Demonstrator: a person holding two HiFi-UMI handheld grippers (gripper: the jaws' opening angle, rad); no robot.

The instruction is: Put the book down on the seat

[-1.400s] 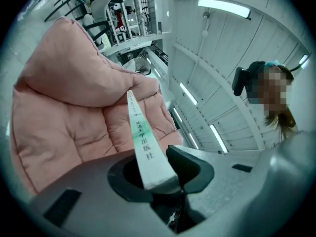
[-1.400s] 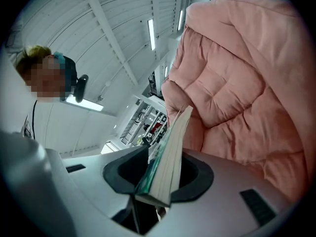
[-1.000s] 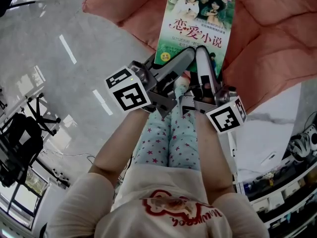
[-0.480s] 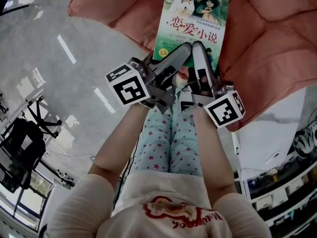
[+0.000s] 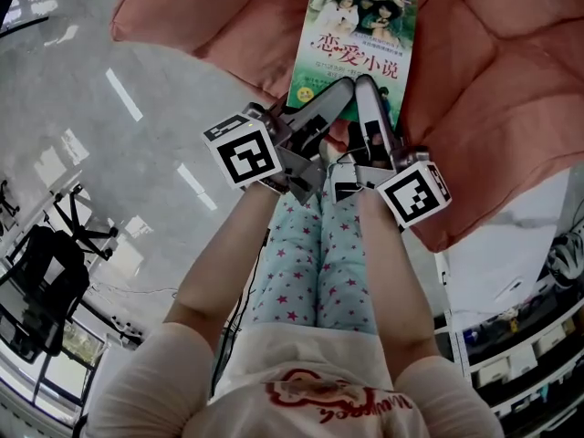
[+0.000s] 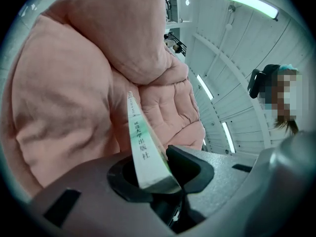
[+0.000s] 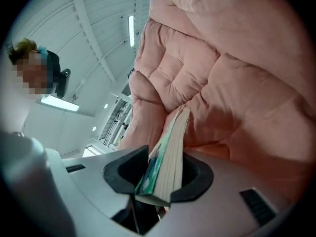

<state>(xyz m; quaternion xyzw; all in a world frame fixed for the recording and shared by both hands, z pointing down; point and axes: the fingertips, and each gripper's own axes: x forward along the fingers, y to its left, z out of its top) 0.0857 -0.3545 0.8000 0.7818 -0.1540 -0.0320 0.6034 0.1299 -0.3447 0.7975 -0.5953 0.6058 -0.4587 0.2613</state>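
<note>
Over the pink quilted seat cushion point(image 5: 493, 80), a paperback book point(image 5: 358, 48) lies cover-up, pinched along its near edge. The left gripper point(image 5: 333, 99) clamps the spine corner, and the right gripper point(image 5: 369, 94) clamps the page-edge corner. The book is probably light and thin, so it should flex, and its glossy cover may slip. A grip at both near corners suits it.

Pink quilted seat point(image 5: 493, 80); book point(image 5: 360, 39) perhaps atop

left claw point(image 5: 336, 97) and right claw point(image 5: 366, 89) side by side, jaws clamped; both forearms point(image 5: 230, 249) stretched forward
</note>
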